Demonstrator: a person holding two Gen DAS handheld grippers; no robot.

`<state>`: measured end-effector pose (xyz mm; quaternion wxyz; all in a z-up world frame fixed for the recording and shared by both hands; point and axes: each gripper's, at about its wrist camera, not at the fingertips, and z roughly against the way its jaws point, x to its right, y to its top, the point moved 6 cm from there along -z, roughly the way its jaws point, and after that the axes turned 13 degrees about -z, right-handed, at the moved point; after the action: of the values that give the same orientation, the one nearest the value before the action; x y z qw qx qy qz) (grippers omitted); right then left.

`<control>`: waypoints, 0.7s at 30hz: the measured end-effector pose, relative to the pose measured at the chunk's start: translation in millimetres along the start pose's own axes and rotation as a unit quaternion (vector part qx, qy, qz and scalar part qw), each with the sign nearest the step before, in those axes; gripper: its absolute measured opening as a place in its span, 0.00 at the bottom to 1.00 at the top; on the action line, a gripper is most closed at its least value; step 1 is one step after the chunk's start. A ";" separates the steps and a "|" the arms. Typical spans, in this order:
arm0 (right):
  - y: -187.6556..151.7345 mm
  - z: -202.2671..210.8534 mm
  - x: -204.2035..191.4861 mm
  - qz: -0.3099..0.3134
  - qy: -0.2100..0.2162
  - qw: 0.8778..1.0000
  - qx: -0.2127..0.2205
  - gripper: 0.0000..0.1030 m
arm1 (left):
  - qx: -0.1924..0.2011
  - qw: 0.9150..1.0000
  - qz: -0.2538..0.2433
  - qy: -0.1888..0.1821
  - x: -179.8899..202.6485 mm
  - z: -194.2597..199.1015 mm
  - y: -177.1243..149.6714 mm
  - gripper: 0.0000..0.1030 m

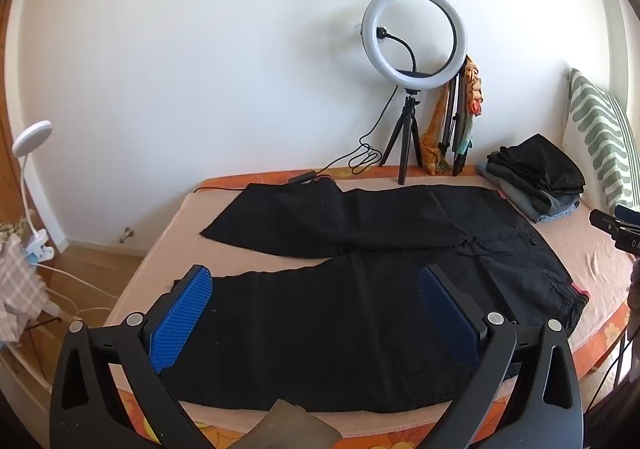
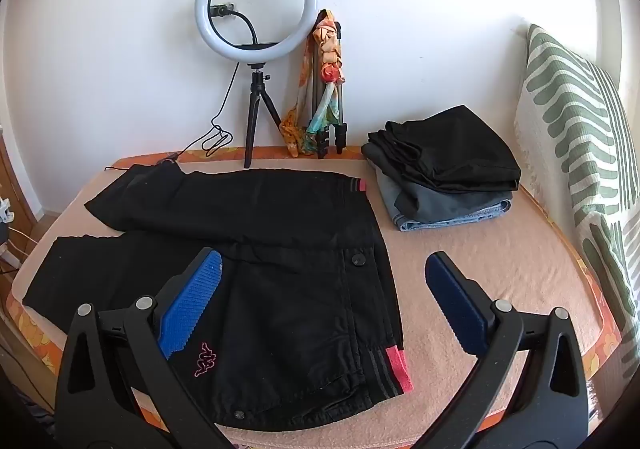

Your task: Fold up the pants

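Pants (image 2: 280,289) in black woven cloth lie flat on the bed (image 2: 500,273), legs spread apart toward the left, waistband toward the right with pink and grey stripes at its ends. We read a pink outlined logo (image 2: 205,359) near the hip; its letters are too small to make out. Round black buttons sit on the front. Our left gripper (image 1: 316,313) hangs released above the near leg, blue ribbed pads wide apart. Our right gripper (image 2: 322,303) is likewise spread open over the waist, grasping nothing. Folded clothes (image 2: 444,169) are stacked beside the waistband, near a ring light (image 2: 256,3).
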<state>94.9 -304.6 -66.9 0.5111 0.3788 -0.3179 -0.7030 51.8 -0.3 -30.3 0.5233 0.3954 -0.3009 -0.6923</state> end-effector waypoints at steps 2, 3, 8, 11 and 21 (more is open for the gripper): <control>0.0 -0.9 -0.2 0.002 -0.001 1.000 0.000 1.00 | 0.001 1.000 -0.001 -0.001 -0.2 0.3 0.4 0.99; -0.1 -1.7 -0.5 0.002 0.000 1.000 0.000 1.00 | 0.001 1.000 -0.001 -0.001 -3.2 -2.3 -1.4 0.99; 0.9 -0.6 0.9 -0.001 0.002 1.000 0.003 1.00 | 0.002 1.000 -0.003 -0.006 -8.4 -4.6 -2.6 0.99; 3.0 2.1 -1.6 0.000 0.003 1.000 0.003 1.00 | 0.001 1.000 -0.005 -0.003 -6.2 -1.7 -3.2 0.99; 1.1 -1.8 1.0 -0.002 0.003 1.000 0.000 1.00 | 0.003 1.000 -0.004 0.009 -0.6 1.7 1.7 0.99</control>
<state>96.7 -305.9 -67.1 0.5108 0.3819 -0.3156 -0.7026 51.1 -0.1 -27.9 0.5221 0.4042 -0.2969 -0.6899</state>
